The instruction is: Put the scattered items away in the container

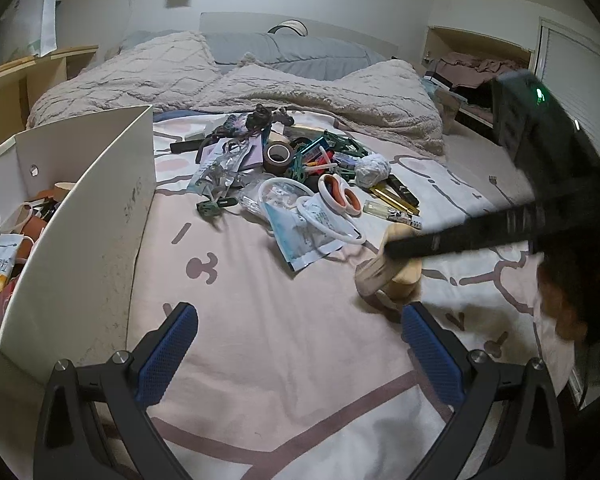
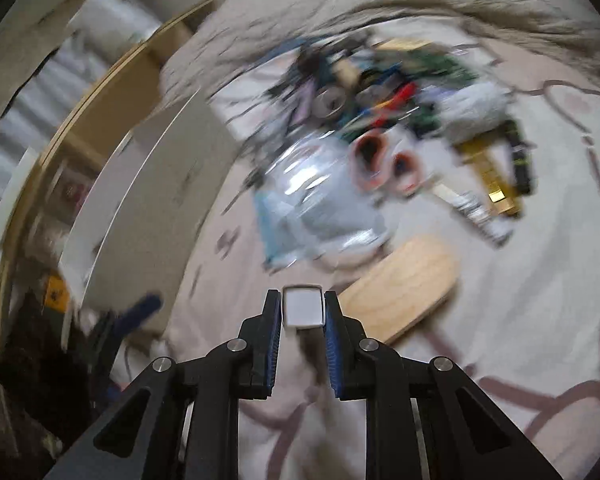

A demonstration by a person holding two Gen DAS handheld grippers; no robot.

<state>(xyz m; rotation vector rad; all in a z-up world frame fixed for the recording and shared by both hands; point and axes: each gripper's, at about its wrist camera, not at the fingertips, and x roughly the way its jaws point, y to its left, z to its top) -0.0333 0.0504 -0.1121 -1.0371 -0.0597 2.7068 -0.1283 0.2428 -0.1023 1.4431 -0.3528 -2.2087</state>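
Bedsheet (image 1: 284, 360), pale pink with brown line drawings, fills both wrist views and carries the scattered items. Left gripper (image 1: 300, 348) hovers low over a bare stretch of sheet, its blue-padded fingers (image 1: 168, 356) spread wide apart with nothing between them. White open-topped container (image 1: 100, 240) stands at about 9 o'clock of this gripper, already holding packets and other small goods. Pile of clutter (image 1: 292, 160) lies at 12 o'clock, near the fluffy beige blanket (image 1: 320, 92); within it are a brown tape roll (image 1: 278, 156), green clips, a crumpled white wad (image 1: 374, 170) and orange-handled white scissors (image 1: 340, 198). Pale blue packet (image 1: 304, 240) lies at the near edge of the pile. Gold and black flat pieces (image 1: 400, 196) lie at 1 o'clock.

Right gripper (image 2: 302, 312), seen in its own blurred view, has its fingers drawn close and clamped on a small white rectangular block (image 2: 302, 312), which sits upright between the blue pads. Light wooden board (image 2: 404, 284) lies on the sheet just beyond, at 1 o'clock of the tips; whether it touches the block cannot be told. In the left wrist view the right gripper's dark body enters from 3 o'clock, its fingers crossing in front of the same wooden piece. From the right gripper, the container's white wall appears at 10 o'clock and the pile at 12 o'clock.
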